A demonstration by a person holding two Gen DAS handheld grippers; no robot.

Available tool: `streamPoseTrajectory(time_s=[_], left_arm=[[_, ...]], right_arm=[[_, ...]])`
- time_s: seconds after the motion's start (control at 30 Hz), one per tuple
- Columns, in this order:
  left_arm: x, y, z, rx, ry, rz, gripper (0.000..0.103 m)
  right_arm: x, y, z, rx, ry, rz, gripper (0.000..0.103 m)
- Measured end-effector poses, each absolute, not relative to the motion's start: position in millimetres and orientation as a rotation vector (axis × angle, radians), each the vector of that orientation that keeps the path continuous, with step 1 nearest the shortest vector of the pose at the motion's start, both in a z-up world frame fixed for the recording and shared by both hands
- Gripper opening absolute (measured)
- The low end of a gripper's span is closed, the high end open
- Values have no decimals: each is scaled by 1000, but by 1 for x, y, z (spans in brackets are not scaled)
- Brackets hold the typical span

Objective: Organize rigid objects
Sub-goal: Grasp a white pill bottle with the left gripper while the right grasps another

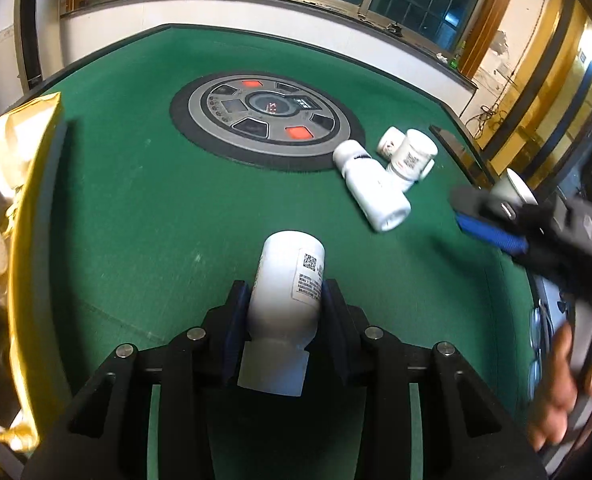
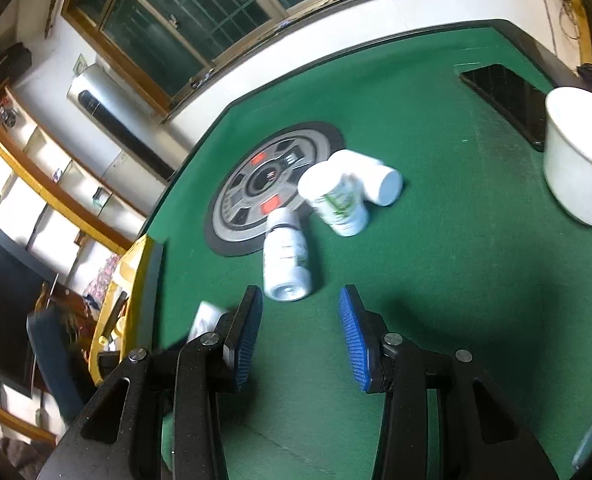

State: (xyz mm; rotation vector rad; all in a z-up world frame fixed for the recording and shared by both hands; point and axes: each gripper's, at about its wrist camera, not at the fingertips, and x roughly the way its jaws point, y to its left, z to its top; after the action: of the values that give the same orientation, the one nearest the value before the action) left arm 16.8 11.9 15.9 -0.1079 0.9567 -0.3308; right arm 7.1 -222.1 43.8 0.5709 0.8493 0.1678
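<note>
White bottle (image 1: 286, 292) between left fingers (image 1: 238, 320)

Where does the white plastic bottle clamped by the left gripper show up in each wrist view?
Left wrist: white plastic bottle bottom centre, clamped in the left gripper.
Right wrist: only its blurred end shows, lower left behind a finger.
Shared landmark: round grey control panel in the green felt.

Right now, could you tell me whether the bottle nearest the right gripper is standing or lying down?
Lying down. The white bottle rests on its side on the green table, its base facing the open right gripper.
</note>
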Motion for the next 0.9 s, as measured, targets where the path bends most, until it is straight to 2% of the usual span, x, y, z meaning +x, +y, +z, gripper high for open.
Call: streamPoseTrajectory(time_s=[0.33,0.5,0.9], left_arm=[[18,7,9,-84,944,-327,33],[23,6,8,-99,943,-320,33],[9,25,13,-196,929,-307,32]], right_arm=[[68,-192,25,394,941,112,36],[69,-177,17,352,942,160,30],[52,-166,34,376,889,263,30]])
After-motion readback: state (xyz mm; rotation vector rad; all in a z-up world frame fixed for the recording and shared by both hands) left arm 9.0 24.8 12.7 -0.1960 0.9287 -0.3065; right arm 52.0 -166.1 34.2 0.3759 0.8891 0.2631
